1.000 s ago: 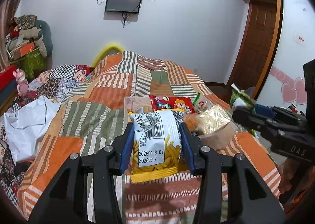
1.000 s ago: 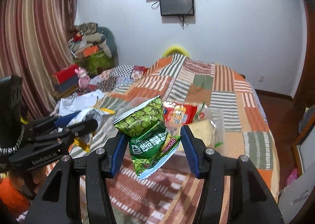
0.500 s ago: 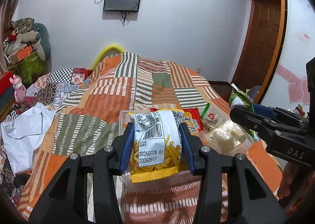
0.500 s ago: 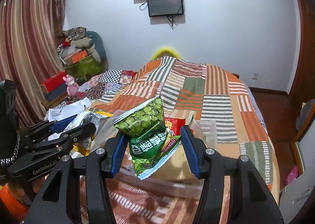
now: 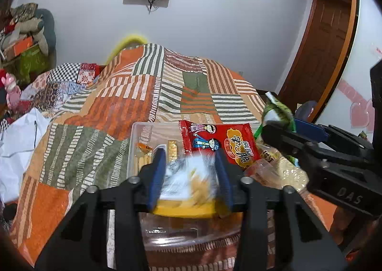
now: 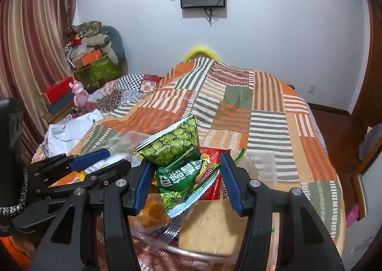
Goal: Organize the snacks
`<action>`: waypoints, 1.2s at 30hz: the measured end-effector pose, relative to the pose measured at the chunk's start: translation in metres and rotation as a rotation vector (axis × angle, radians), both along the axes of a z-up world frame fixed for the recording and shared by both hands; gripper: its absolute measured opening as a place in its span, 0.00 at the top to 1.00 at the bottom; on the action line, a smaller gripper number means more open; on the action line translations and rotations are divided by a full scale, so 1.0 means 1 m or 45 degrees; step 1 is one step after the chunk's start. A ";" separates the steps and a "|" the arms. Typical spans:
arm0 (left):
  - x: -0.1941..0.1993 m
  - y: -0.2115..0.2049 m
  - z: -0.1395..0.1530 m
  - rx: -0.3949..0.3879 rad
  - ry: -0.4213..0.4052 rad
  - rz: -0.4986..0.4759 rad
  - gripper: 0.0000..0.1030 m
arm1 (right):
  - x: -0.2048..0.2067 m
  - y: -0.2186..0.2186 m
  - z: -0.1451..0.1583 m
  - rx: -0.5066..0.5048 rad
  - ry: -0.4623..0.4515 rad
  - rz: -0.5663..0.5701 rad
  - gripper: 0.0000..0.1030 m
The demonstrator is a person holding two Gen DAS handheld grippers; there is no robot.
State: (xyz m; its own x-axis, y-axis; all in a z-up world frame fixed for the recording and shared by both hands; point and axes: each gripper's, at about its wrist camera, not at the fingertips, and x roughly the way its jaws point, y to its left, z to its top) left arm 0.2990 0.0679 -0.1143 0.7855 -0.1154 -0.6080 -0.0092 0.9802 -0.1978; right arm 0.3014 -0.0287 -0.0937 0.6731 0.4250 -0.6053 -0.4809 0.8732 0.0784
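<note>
While both claws hang over the bed with the patchwork quilt [image 5: 143,94], each one has a snack packet between its blue pads. The left claw [image 5: 191,175] is closed only as far as the fries packet [image 5: 188,187] allows; this packet is blurred, so only its white upper part and yellow lower edge can be read. It sits just above the near end of a clear plastic box [image 5: 133,149] that lies on the quilt. Inside the box a red snack packet [image 5: 219,144] with cartoon figures leans toward the right side, and a few small wrapped sweets [image 5: 145,149] lie at the left.

The right claw [image 6: 186,180] is about half open and grasps a green pea snack packet [image 6: 179,151] (the packet is folded and crumpled, and its silver edge points down). In the right wrist view the left pad presses the packet; whether the right pad touches it I cannot tell. Under this claw is a clear round container [image 6: 203,247] with a pale yellow packet [image 6: 212,225] and an orange snack [image 6: 152,213] inside it.
</note>
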 end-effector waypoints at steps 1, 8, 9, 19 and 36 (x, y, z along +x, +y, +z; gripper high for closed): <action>0.001 -0.001 -0.002 0.016 0.001 0.002 0.61 | 0.002 0.001 -0.002 -0.009 0.003 0.002 0.49; 0.001 -0.004 -0.004 0.056 -0.008 0.000 0.61 | 0.009 0.000 -0.016 -0.012 0.077 -0.003 0.43; 0.000 -0.004 -0.004 0.054 -0.006 -0.003 0.61 | 0.010 0.000 -0.016 -0.012 0.085 -0.001 0.42; -0.031 -0.007 0.027 0.053 -0.065 -0.030 0.52 | -0.015 -0.015 0.013 0.019 0.015 -0.014 0.31; -0.147 -0.020 0.116 0.069 -0.369 -0.019 0.38 | -0.114 -0.054 0.091 0.199 -0.267 -0.026 0.16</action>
State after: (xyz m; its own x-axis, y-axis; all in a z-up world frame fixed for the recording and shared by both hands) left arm 0.1516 0.0483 0.0020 0.9257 -0.1013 -0.3644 0.0541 0.9890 -0.1375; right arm 0.1878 -0.0825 -0.0031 0.7863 0.4878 -0.3793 -0.4836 0.8679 0.1136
